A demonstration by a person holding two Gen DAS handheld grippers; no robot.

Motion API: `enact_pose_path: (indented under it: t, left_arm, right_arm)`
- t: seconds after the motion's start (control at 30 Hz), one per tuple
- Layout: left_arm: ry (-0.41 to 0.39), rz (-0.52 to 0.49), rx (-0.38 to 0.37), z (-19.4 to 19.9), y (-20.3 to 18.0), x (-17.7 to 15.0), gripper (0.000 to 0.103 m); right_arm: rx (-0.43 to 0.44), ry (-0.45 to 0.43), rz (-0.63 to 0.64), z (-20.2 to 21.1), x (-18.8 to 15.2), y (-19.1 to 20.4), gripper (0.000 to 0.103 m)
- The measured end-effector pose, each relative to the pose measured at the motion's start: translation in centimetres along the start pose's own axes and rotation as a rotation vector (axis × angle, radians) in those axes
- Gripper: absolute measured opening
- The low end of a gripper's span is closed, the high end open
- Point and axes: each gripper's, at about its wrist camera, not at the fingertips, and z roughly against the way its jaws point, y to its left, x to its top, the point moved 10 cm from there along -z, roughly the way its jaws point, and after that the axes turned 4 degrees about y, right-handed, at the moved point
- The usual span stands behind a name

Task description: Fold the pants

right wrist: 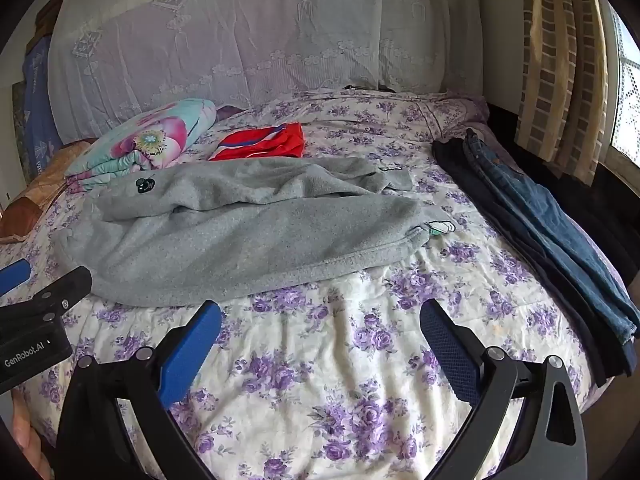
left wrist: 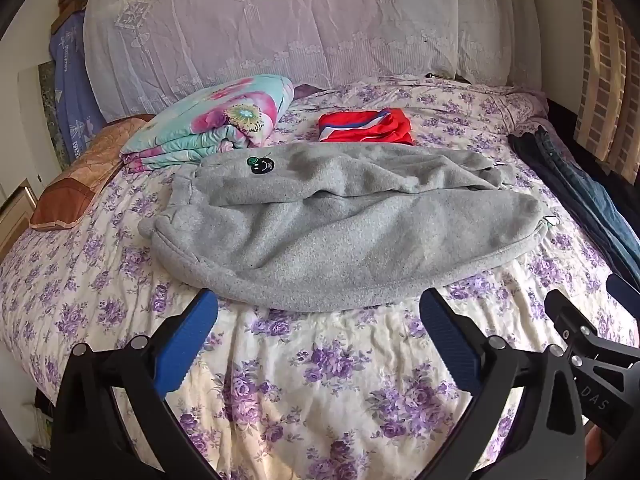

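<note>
Grey fleece pants (left wrist: 328,220) lie crosswise on the floral bedspread (left wrist: 312,380), waistband to the left, legs folded one over the other toward the right; they also show in the right wrist view (right wrist: 248,224). A small black smiley patch (left wrist: 262,165) sits near the waist. My left gripper (left wrist: 318,304) is open and empty, just short of the pants' near edge. My right gripper (right wrist: 320,316) is open and empty above bare bedspread, in front of the pants' leg end. The left gripper's body shows at the left of the right wrist view.
A folded flowered quilt (left wrist: 216,120) and a red folded garment (left wrist: 366,130) lie behind the pants. Dark pants and jeans (right wrist: 552,232) are stacked along the bed's right edge. A brown pillow (left wrist: 76,188) lies at the left. A lace-covered headboard (left wrist: 304,20) stands behind.
</note>
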Motion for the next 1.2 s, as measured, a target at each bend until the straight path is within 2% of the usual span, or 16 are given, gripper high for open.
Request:
enact_pose_path:
  t: [1.2]
  left_arm:
    - [0.016,0.003,0.019,0.2,1.5,-0.6,0.098]
  right_arm:
    - [0.008,0.01,0.007,0.1,-0.3,0.5,0.1]
